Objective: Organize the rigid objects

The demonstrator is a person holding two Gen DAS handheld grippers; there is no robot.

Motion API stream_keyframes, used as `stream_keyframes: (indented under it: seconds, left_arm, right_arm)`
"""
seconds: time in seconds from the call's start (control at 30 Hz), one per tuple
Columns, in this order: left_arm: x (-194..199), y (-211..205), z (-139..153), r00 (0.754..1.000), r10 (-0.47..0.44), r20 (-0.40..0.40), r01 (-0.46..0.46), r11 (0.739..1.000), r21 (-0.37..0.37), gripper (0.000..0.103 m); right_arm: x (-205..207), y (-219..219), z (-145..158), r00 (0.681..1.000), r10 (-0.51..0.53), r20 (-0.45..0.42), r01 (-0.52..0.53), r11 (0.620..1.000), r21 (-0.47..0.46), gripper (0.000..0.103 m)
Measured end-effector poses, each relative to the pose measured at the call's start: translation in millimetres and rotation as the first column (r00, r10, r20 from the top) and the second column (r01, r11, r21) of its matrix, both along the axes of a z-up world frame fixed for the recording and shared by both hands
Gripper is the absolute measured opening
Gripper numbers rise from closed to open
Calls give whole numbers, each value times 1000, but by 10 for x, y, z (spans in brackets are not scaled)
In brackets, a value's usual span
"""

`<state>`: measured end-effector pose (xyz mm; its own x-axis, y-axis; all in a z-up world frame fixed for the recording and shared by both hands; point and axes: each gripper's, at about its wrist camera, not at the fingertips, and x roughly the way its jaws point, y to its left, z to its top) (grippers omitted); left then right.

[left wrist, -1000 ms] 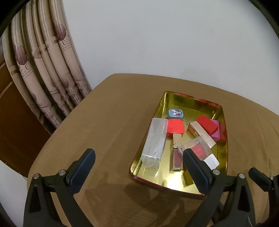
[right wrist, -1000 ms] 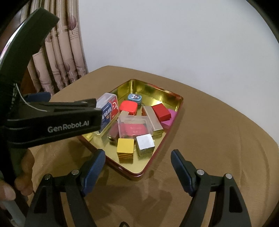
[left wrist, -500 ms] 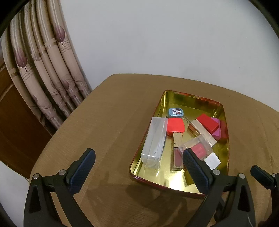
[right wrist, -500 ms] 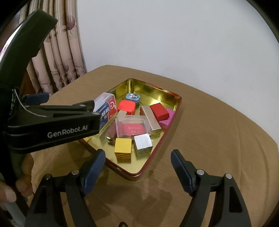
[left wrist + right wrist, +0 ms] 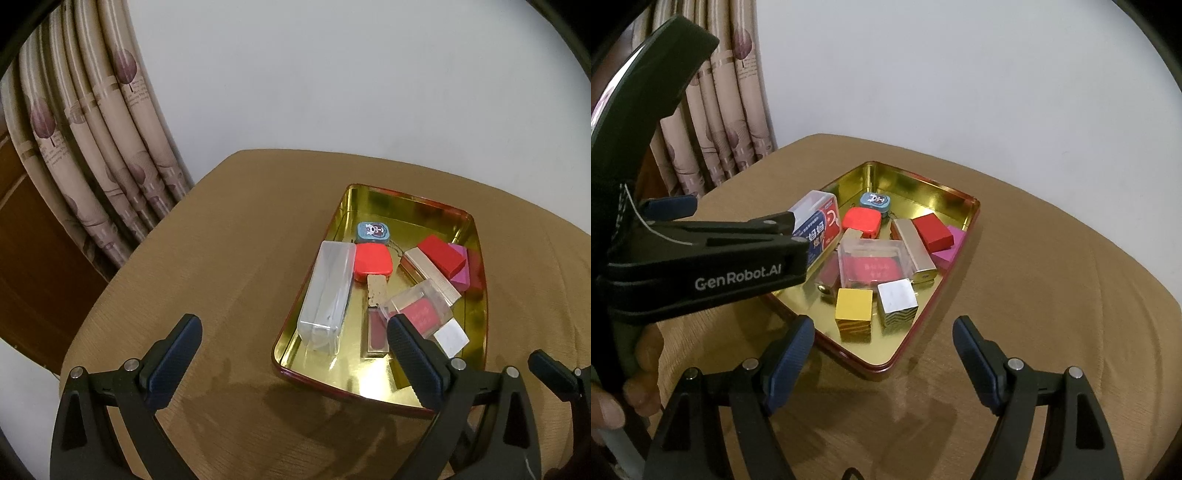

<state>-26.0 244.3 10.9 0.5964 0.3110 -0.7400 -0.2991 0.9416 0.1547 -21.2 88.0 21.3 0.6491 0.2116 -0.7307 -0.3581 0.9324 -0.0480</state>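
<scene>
A gold tin tray with a red rim sits on the brown table and holds several small rigid objects. Among them are a clear plastic box, a red square case, a small blue tin, a red block, a clear case with a red insert, a gold cube and a silver cube. My left gripper is open and empty above the table at the tray's near left corner. My right gripper is open and empty just in front of the tray.
A round table with a brown cloth stands against a white wall. Patterned curtains hang at the left. The left gripper's body fills the left of the right wrist view. The table edge curves close on the left.
Both grippers have drifted slightly; the tray sits a little lower and nearer in the views. Nothing was taken or released.
</scene>
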Motion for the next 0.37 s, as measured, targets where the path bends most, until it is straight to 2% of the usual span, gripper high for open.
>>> stream_keyframes:
  seconds: [0.2, 0.37]
  left_arm:
    - [-25, -38, -4, 1000, -29, 9, 28, 999, 21, 100]
    - [-15, -22, -16, 1000, -16, -5, 16, 1000, 12, 100]
  right_arm:
    - [0, -4, -42, 1000, -3, -10, 3, 1000, 5, 80]
    - [-8, -1, -41, 1000, -2, -5, 2, 1000, 2, 80]
